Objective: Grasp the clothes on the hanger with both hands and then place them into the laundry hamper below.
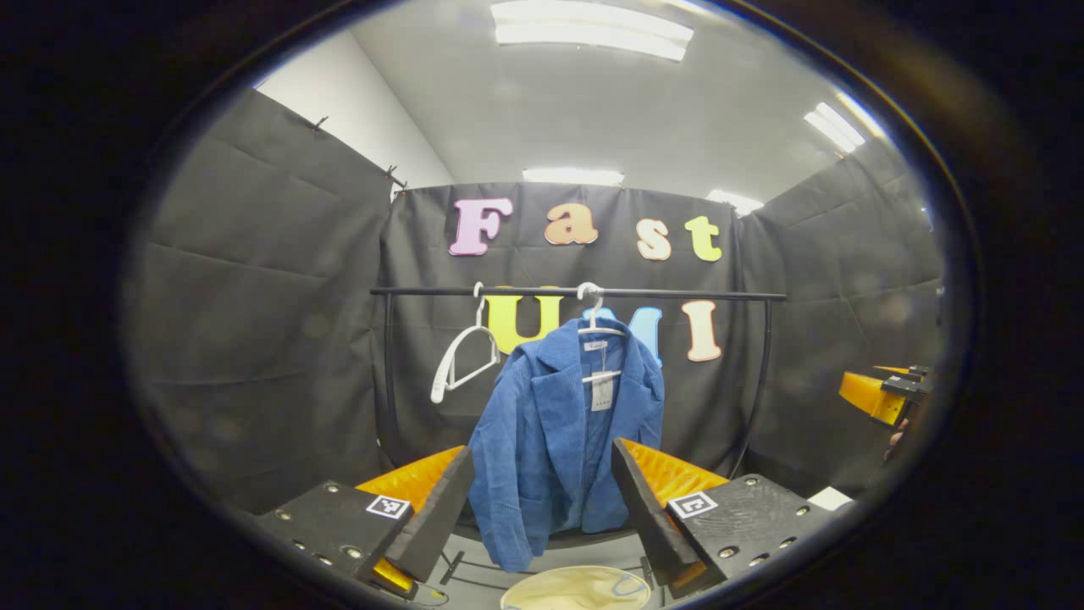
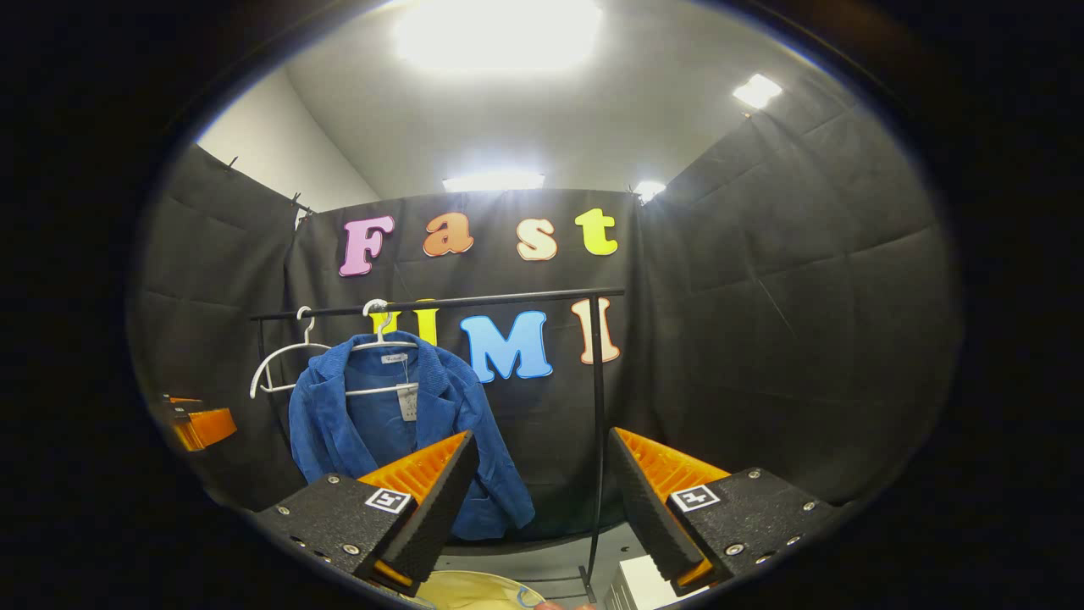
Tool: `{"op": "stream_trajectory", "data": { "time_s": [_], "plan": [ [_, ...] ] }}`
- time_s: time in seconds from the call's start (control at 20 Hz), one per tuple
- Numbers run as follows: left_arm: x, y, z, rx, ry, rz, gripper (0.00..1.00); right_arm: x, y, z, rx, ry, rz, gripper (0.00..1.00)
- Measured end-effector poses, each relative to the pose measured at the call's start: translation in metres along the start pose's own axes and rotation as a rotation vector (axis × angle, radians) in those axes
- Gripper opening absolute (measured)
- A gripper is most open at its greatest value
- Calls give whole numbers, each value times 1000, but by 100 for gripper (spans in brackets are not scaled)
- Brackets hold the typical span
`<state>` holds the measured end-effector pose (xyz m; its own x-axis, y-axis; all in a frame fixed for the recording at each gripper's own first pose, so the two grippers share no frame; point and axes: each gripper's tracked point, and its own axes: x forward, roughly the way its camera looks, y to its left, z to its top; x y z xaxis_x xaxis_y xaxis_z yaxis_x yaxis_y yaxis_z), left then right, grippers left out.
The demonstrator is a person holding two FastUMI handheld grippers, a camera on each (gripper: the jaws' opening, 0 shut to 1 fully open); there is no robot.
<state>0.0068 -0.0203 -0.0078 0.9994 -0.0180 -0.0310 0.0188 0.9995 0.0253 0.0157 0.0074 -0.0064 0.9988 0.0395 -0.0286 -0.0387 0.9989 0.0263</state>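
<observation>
One ribbed blue corduroy jacket (image 1: 563, 424) drapes a thin white hanger (image 1: 600, 326).

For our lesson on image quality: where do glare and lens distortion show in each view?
Right gripper view: a ceiling light blows out white. Left gripper view: light panels keep their edges, and the clothes rail bows. Both: blue jacket evenly lit.

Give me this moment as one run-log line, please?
stage: approach | jacket: on hanger, untouched | hamper: below | left gripper: open | right gripper: open
</observation>
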Motion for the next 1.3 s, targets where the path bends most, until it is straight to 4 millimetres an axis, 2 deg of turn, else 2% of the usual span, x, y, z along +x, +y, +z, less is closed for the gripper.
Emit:
{"op": "stream_trajectory", "data": {
  "time_s": [0.15,0.35,0.45,0.65,0.95,1.15,1.3],
  "plan": [
    [6,0,-2,5,13,-8,92,7,5,3,8,-6,3,95],
    [14,14,7,-1,7,23,92,22,20,11,12,-11,29,95],
    [22,28,7,6,27,78,92,34,32,17,15,-9,51,94],
    [39,33,17,-22,26,85,92,63,70,19,9,28,135,94],
    [82,19,17,-2,32,59,92,114,97,3,84,100,191,94],
    [118,-9,7,-32,52,53,92,158,112,-14,111,130,237,94],
    [144,-22,2,-22,67,85,92,191,123,-32,112,169,268,95]
  ]
}}
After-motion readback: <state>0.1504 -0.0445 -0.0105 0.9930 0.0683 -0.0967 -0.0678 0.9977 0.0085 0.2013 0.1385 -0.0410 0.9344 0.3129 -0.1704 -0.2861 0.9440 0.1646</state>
